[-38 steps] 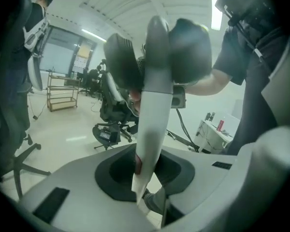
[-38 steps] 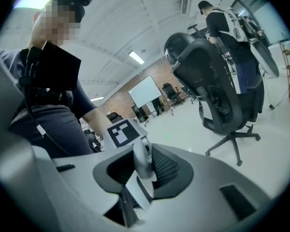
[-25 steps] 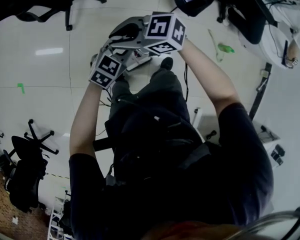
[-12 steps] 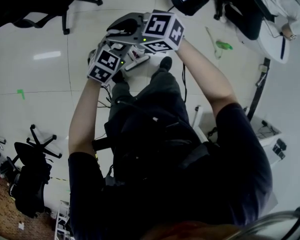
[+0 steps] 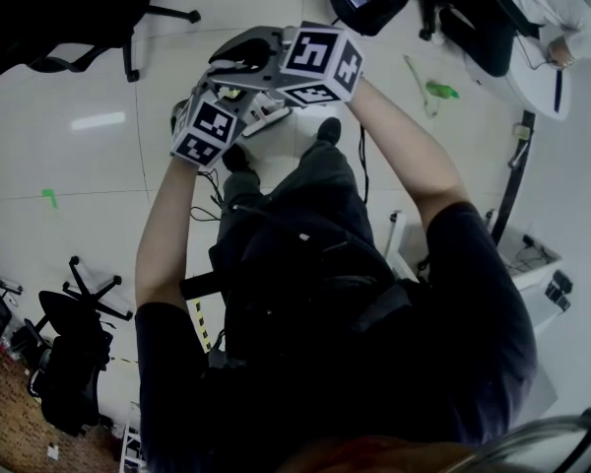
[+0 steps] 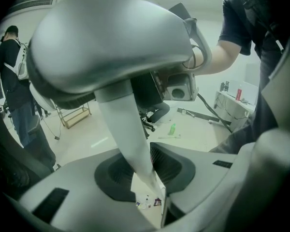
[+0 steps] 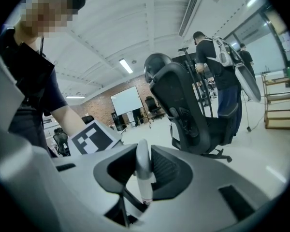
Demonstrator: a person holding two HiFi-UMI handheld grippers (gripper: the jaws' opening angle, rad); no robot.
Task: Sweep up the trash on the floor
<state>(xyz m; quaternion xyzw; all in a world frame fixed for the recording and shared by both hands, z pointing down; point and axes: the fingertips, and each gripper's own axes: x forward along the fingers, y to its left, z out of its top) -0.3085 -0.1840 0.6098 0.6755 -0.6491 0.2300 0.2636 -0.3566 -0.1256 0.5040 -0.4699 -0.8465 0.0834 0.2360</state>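
Trash (image 6: 147, 203), a few small scraps, lies on the floor (image 6: 92, 141) just beyond the tips of your left gripper (image 6: 147, 170), visible through the gap under its jaws. This gripper is clamped on the white handle (image 6: 128, 124) lower down, and your right gripper (image 7: 141, 170) pinches its rounded top end. I think you stack the two grips like this to steer the sweep.

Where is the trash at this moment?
In the left gripper view, a few small scraps lie on the floor at bottom centre, just past the lower end of the white handle clamped in the left gripper.
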